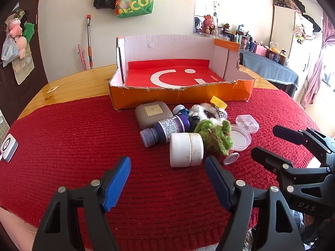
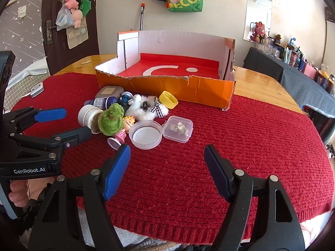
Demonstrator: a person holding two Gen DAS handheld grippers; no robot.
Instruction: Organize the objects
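Red knitted cloth (image 1: 73, 142) covers my table, an orange box (image 1: 180, 96) behind the clutter. My left gripper (image 1: 167, 179) gapes empty just short of the white jar (image 1: 186, 149); my right gripper (image 2: 167, 167) gapes empty near the round lid (image 2: 146, 134). Only the right view shows the square case's (image 2: 178, 128) contents.

Small items, including a toppled white jar (image 1: 186, 149) and purple bottle (image 1: 165, 129), lie heaped before the empty orange box (image 1: 182, 94).
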